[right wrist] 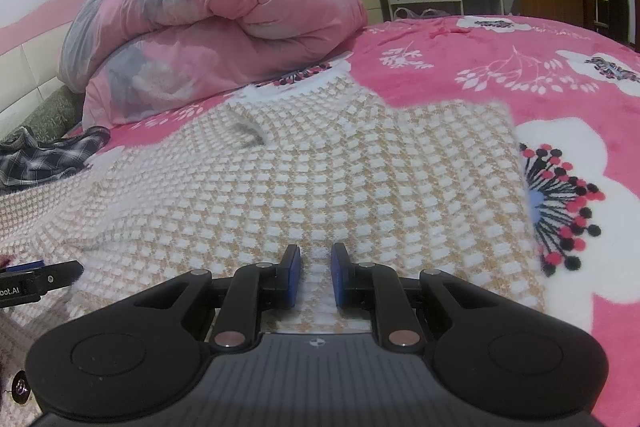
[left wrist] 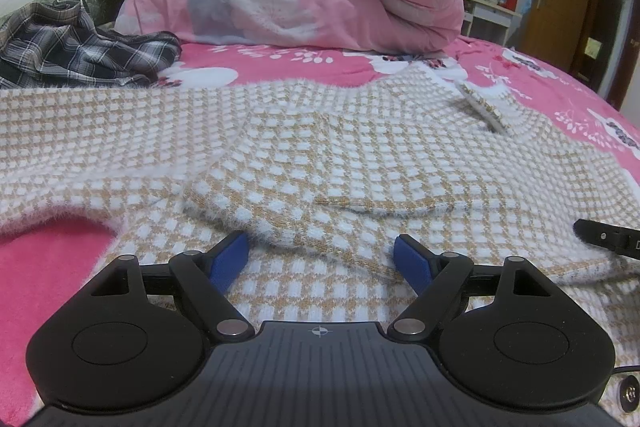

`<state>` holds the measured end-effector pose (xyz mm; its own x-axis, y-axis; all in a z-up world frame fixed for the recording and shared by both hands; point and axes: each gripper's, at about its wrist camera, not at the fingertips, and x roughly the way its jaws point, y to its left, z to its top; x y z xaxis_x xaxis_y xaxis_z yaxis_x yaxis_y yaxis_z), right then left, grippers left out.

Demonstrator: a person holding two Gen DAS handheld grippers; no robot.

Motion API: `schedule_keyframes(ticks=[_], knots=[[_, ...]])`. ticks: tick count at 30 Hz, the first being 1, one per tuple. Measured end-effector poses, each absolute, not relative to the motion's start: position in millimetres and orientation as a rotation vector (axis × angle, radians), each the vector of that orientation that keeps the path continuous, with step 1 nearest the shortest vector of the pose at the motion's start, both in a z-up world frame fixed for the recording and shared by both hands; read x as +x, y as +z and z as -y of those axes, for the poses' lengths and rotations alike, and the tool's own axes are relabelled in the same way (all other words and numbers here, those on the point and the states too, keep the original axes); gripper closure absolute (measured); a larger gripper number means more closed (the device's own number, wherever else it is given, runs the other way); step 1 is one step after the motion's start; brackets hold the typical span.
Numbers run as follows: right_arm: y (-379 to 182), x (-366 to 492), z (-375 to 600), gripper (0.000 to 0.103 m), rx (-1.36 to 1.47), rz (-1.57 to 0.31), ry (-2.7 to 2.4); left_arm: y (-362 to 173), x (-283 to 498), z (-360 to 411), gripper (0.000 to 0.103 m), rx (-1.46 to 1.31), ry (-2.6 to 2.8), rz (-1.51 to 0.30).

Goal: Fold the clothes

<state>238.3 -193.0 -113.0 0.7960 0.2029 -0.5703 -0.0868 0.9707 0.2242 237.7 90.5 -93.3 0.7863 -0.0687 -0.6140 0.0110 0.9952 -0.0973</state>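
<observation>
While the right gripper (right wrist: 316, 277) is clamped on the sweater (right wrist: 320, 179), the folded sleeve (left wrist: 320, 199), released between the left gripper's (left wrist: 320, 259) parted jaws, could be dragged askew.

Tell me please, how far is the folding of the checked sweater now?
Early stage. Done: one sleeve already lies folded across the sweater body. In hand: the right gripper pinches the near edge of the knit; the left gripper is open, with the sleeve's cuff lying loose between its fingers. Left: the sweater is otherwise spread flat on the pink bedspread, and the plaid garment lies crumpled, untouched.
</observation>
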Motion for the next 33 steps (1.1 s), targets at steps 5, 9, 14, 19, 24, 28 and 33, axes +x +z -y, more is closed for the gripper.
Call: schedule_keyframes(ticks=[5,9,14,19,24,28,33], knots=[[-113.4,238.4,194.3,0.086,0.196,-0.632,0.157,-93.3,237.8,-90.2,0.022,-0.09,-0.043,-0.664],[-113.5,238.5,194.5,0.086,0.198,-0.632,0.158,-93.3,238.1,-90.4,0.021,-0.09,-0.043,-0.664],[-114.0,238.7,194.6,0.086,0.201,-0.632,0.159,-93.4,238.3,-90.3,0.021,-0.089,-0.043,-0.664],[-114.2,238.8,195.5,0.086,0.208,-0.631,0.16,-93.7,238.3,-90.4,0.021,-0.089,-0.043,-0.663],[-113.7,239.0,195.4,0.086,0.202,-0.63,0.159,-94.2,238.2,-90.9,0.021,-0.092,-0.045,-0.661],[-112.1,237.6,192.6,0.085,0.18,-0.626,0.15,-94.5,237.9,-92.1,0.02,-0.1,-0.049,-0.658],[-106.2,223.0,180.4,0.06,0.143,-0.63,0.144,-94.8,237.4,-92.5,0.019,-0.105,-0.052,-0.656]])
